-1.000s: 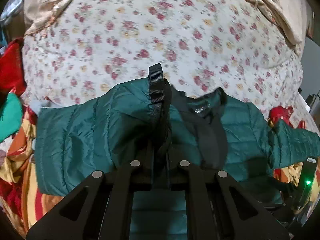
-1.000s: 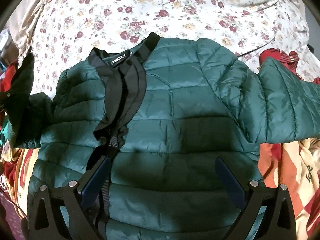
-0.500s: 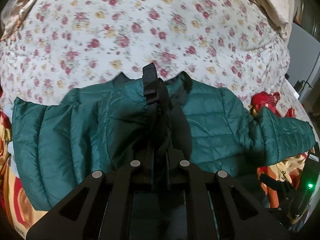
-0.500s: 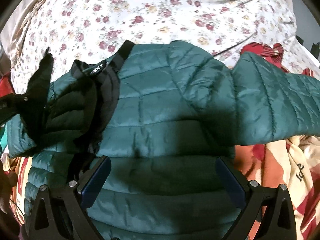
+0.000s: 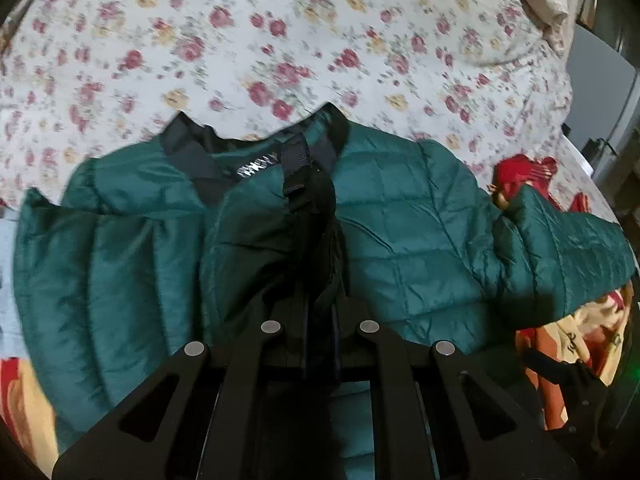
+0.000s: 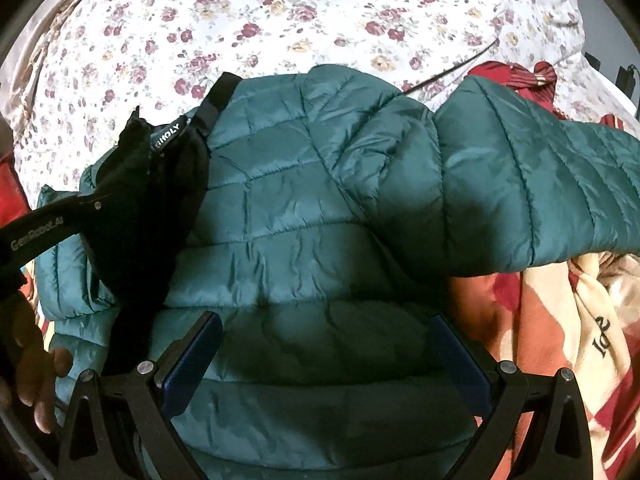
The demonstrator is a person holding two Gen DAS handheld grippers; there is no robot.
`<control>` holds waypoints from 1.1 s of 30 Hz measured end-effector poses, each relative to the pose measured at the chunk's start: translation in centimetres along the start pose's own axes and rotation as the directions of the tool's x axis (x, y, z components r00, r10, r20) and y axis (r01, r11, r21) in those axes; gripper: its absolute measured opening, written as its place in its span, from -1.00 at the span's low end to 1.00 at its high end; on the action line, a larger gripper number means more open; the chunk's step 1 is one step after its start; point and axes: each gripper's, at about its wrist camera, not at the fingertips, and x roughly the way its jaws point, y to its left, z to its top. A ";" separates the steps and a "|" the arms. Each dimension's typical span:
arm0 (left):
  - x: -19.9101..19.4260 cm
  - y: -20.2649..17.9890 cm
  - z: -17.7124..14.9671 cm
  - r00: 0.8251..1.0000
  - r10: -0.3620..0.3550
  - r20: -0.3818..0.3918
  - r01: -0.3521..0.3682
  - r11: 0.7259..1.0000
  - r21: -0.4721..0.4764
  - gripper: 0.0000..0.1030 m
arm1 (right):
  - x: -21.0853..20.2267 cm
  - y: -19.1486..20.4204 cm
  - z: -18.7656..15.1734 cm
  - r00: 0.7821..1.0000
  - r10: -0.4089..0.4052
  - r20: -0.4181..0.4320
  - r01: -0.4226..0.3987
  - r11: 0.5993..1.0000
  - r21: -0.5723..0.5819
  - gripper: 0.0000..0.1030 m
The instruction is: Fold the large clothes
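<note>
Two views | left wrist: left claw (image 5: pixel 316 216) pinched on the black trim of the green puffer jacket (image 5: pixel 400 232), which lies on the floral bed (image 5: pixel 280 20) | right wrist: right claw (image 6: pixel 326 356) spread above jacket's front, nothing between fingers

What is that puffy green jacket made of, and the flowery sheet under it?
The green quilted puffer jacket looks like thin, shiny nylon or polyester: glossy highlights, crinkles, stitched padded panels. The white floral bedsheet looks like matte woven cotton, printed with red flowers, though that's a guess.
</note>
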 end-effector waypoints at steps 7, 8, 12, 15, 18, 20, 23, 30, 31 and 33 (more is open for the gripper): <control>-2.0 1.1 -0.5 0.990 -0.143 0.015 0.144 0.989 -0.018 -0.15 | -0.5 -0.1 -0.3 1.000 0.014 -0.003 -0.014 1.000 0.015 1.00; -2.5 1.4 -0.5 0.985 -0.173 0.019 0.173 0.984 -0.034 0.06 | -0.7 0.0 -0.3 1.000 0.016 -0.001 -0.016 1.000 0.014 1.00; -6.4 3.7 -0.4 0.982 -0.175 0.073 0.179 0.982 -0.065 0.30 | -1.5 1.3 0.1 0.999 0.036 0.014 -0.036 0.999 -0.002 1.00; -9.1 6.3 -0.8 0.988 -0.120 0.098 0.126 0.990 -0.061 0.30 | -1.9 3.0 0.5 0.997 0.073 0.024 -0.072 0.997 -0.029 1.00; -11.1 9.7 -1.7 0.991 -0.033 0.128 0.043 0.996 -0.077 0.31 | -1.7 4.9 1.4 0.993 0.118 0.031 -0.116 0.992 -0.057 1.00; -11.4 11.8 -2.3 0.990 0.040 0.135 -0.027 0.995 -0.098 0.31 | -1.2 5.9 2.1 0.990 0.139 0.036 -0.137 0.989 -0.063 1.00; -11.2 15.1 -3.2 0.984 0.131 0.121 -0.112 0.982 -0.150 0.30 | 0.2 8.1 3.6 0.983 0.175 0.050 -0.171 0.982 -0.087 1.00; -7.5 19.4 -4.1 0.975 0.218 0.040 -0.198 0.938 -0.286 0.30 | 5.1 11.4 5.6 0.972 0.234 -0.011 -0.233 0.961 -0.150 -0.29; -6.9 19.5 -4.1 0.976 0.215 0.035 -0.196 0.936 -0.293 0.30 | 5.1 11.4 5.7 0.972 0.235 -0.005 -0.232 0.960 -0.158 -0.41; -5.7 19.5 -4.0 0.976 0.216 0.020 -0.201 0.934 -0.295 0.30 | 4.2 11.4 5.7 0.978 0.206 0.042 -0.194 0.961 -0.196 -0.59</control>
